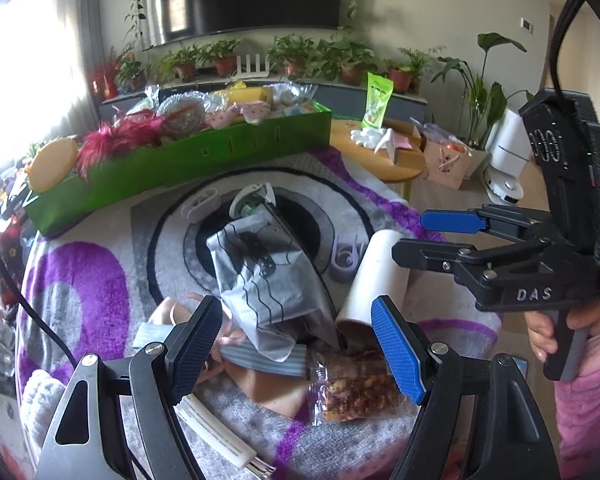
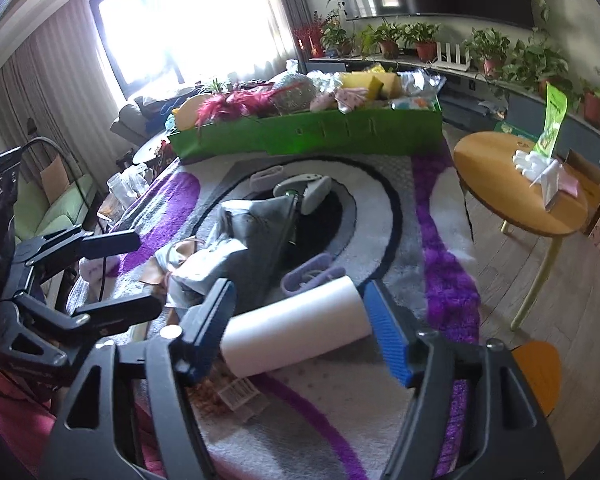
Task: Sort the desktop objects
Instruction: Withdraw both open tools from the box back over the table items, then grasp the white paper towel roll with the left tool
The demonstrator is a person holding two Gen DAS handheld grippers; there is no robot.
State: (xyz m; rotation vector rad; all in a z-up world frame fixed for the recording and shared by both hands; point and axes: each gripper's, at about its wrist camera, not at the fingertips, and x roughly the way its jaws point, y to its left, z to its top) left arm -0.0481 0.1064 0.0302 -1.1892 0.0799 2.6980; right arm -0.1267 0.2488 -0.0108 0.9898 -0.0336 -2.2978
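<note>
Roll (image 2: 296, 322): white cylinder, lying on rug (image 2: 380, 200), long axis slanting up-right.
R claw (image 2: 300, 332): released, straddling roll.
L claw (image 1: 296, 344): released over snack pkt (image 1: 356, 388).

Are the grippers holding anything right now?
No, nothing is held. The right gripper is open around the white roll, not squeezing it. The left gripper is open above the snack bag.

A white paper roll (image 2: 296, 318) lies on its side on the purple-and-white rug, beside a crumpled grey bag (image 1: 262, 276) and a clear snack packet (image 1: 356, 388). Behind them stands a long green box (image 1: 188, 160), heaped with oddments.
</note>
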